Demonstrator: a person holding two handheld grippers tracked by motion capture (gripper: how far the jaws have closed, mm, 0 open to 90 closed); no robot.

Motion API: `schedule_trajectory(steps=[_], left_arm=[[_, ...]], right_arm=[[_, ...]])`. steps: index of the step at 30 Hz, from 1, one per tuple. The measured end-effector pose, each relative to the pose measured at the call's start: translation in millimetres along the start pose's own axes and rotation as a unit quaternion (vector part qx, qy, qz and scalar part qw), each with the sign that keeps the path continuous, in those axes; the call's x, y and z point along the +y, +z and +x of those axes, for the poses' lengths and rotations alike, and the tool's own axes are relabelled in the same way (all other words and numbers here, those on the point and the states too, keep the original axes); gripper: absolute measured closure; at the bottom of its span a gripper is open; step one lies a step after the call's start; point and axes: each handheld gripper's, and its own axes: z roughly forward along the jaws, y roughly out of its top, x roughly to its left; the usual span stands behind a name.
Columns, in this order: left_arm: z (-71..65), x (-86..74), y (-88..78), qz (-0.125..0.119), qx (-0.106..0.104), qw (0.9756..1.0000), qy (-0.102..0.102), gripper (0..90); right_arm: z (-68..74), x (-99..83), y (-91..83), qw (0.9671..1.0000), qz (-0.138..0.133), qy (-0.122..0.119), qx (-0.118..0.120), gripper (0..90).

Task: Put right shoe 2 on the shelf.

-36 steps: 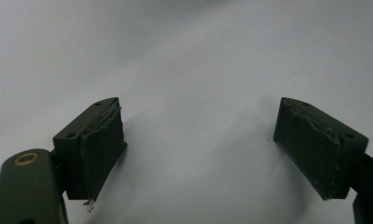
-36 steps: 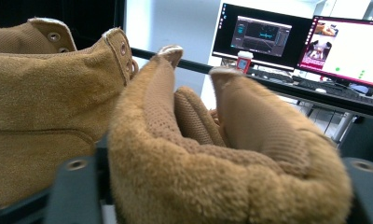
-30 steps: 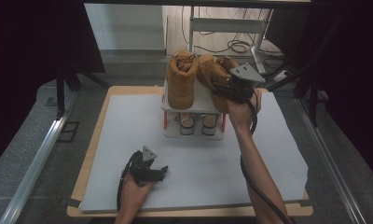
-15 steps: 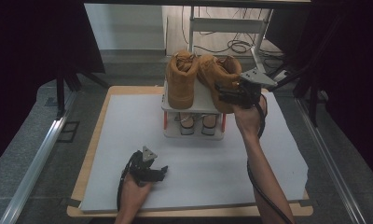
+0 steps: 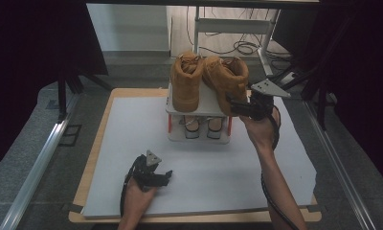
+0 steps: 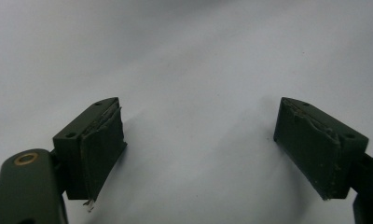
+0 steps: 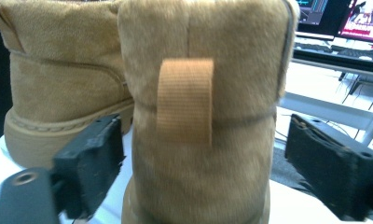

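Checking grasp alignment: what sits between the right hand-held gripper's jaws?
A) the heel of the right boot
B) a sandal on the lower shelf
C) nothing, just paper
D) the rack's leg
A: in the right gripper view, the right boot's heel with its pull loop sits between the open jaws of the right hand-held gripper.

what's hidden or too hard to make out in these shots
- Toe of the right tan suede boot: right gripper view, hidden behind its own heel; its sole is cut off by the bottom edge.
- Pair of shoes on the white rack's lower shelf: high view, mostly covered by the top shelf.
- Right gripper pads touching the heel: unclear, left pad blurred.
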Motion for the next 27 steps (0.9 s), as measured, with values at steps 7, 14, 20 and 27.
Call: schedule_trajectory(steps=[7, 14, 20, 27], left_arm=[[-0.1, 0.0, 0.0, 0.0, 0.0, 1.0, 0.0, 15.6], [-0.1, 0.0, -0.2, 0.001, 0.0, 1.0, 0.001, 15.7], [-0.2, 0.1, -0.3, 0.001, 0.0, 1.0, 0.001, 15.7], [-0.2, 0.1, -0.3, 0.001, 0.0, 1.0, 0.001, 15.6]], right_arm=[[-1.7, -7.8, -11.4, 1.0, 0.007, 0.0, 0.002, 24.4], [-4.7, -14.3, -25.5, 0.9999, 0.008, -0.002, 0.008, 38.7], [-7.7, -21.7, -34.7, 0.9997, 0.019, -0.002, 0.017, 50.4], [-8.9, -34.0, -41.9, 0.9993, 0.03, -0.009, 0.018, 64.5]])
